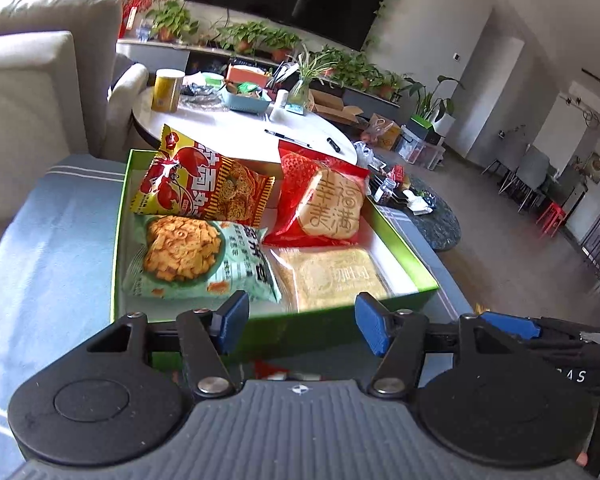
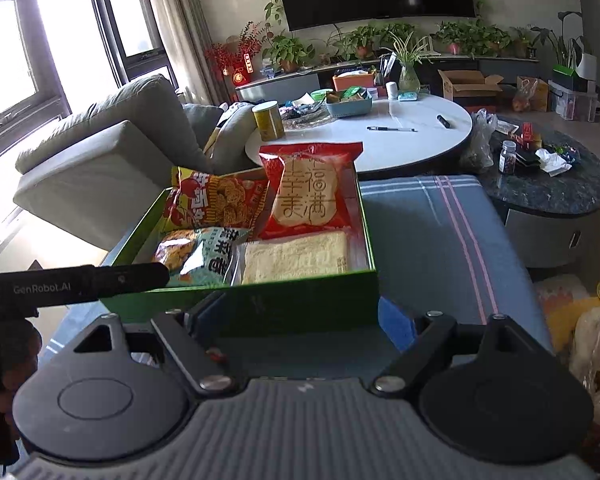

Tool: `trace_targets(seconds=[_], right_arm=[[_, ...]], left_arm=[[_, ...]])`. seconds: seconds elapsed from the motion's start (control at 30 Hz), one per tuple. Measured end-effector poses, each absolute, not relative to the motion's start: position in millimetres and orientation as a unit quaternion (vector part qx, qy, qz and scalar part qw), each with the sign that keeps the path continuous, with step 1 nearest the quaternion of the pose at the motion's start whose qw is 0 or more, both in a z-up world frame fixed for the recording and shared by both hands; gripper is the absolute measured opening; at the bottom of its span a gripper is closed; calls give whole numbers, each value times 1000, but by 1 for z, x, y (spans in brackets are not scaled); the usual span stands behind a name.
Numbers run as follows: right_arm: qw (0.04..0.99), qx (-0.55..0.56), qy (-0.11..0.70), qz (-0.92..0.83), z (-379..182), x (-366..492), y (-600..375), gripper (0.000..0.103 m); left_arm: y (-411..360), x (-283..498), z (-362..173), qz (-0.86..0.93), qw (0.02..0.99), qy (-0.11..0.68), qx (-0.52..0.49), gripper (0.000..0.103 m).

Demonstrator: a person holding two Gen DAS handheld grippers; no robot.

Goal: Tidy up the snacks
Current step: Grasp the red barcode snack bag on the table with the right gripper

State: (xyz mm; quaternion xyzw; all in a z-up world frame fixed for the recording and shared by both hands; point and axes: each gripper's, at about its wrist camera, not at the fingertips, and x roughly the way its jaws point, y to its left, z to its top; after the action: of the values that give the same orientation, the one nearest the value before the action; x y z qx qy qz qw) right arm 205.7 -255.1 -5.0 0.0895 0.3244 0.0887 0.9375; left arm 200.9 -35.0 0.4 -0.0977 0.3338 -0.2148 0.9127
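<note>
- Green box (image 1: 120, 240) sits on the blue striped cloth (image 1: 40, 240), holding four snacks.
- Left half: lobster-print bag (image 1: 204, 184) at the back, mint cracker bag (image 1: 192, 260) in front.
- Right half: red strawberry packet (image 1: 324, 200) at the back, clear-wrapped cake (image 1: 332, 276) in front.
- Left gripper (image 1: 300, 320): fingers spread, nothing between them, at the box's near wall.
- Right gripper (image 2: 300, 320): fingers spread, empty, near that wall.

Support: blue cloth (image 2: 432, 236) w/ white and pink stripes, covering a flat surface. Directly on it: 1 green box (image 2: 312, 300), open top, sitting square, near edge toward cameras. Box holds 4 snack packs. Cloth bare to left and right of box.
</note>
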Motion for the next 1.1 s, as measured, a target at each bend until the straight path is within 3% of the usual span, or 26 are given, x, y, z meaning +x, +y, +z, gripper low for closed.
trace_targets(seconds=[0.33,0.5,0.67,0.83,1.1], right_arm=[[918,68,378,97,-30,153,-262,75],[907,-61,392,145,-36,119,-237,86],[884,-185,396,167,-54,104,-208,88],[897,-149,399,119,-69,138,-208,88],[924,32,382,22,-68,196,-245,90]], left_arm=[[-43,139,-8,-238,914,326,-47,60],[-31,131,-7,-223,917,323,-72,60],[-24,124,-3,-210,922,317,-74,60],[-17,121,-2,-198,926,311,-81,60],[-18,124,-9,-201,921,323,-79,61]])
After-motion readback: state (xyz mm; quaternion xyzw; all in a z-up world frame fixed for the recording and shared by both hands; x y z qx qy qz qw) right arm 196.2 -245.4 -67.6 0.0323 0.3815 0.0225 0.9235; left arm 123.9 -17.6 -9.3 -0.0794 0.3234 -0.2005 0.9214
